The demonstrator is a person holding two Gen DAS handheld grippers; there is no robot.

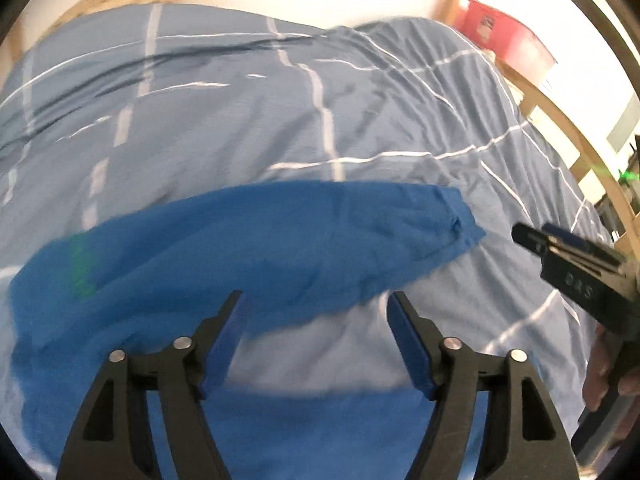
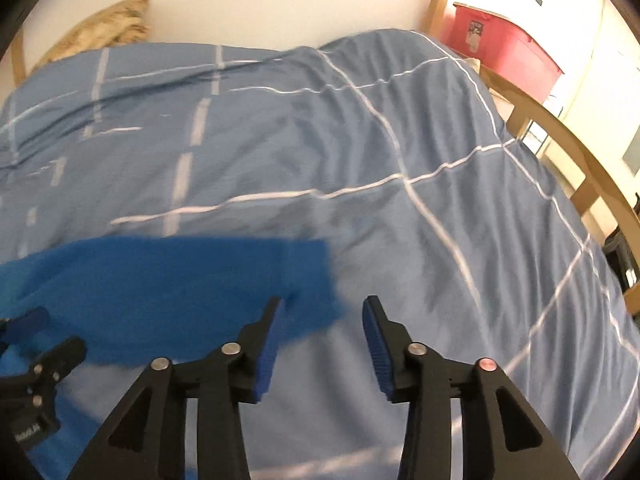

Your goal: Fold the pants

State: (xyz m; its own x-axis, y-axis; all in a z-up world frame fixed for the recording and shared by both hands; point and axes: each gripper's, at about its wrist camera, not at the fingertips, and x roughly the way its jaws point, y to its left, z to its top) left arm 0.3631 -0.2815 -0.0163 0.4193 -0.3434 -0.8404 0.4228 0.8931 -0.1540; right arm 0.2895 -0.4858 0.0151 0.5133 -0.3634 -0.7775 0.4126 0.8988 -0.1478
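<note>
My left gripper [image 1: 316, 300] hangs with its jaws apart and nothing between them; the blue pants [image 1: 240, 248] lie flat on the striped duvet [image 1: 280, 120] just ahead of and beneath its fingertips, one leg running off to the right. My right gripper [image 2: 324, 306] is likewise spread and empty, with the pants [image 2: 168, 280] ahead and to its left.

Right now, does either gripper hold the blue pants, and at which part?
Neither: the left gripper and right gripper are open and empty above the pants.
</note>
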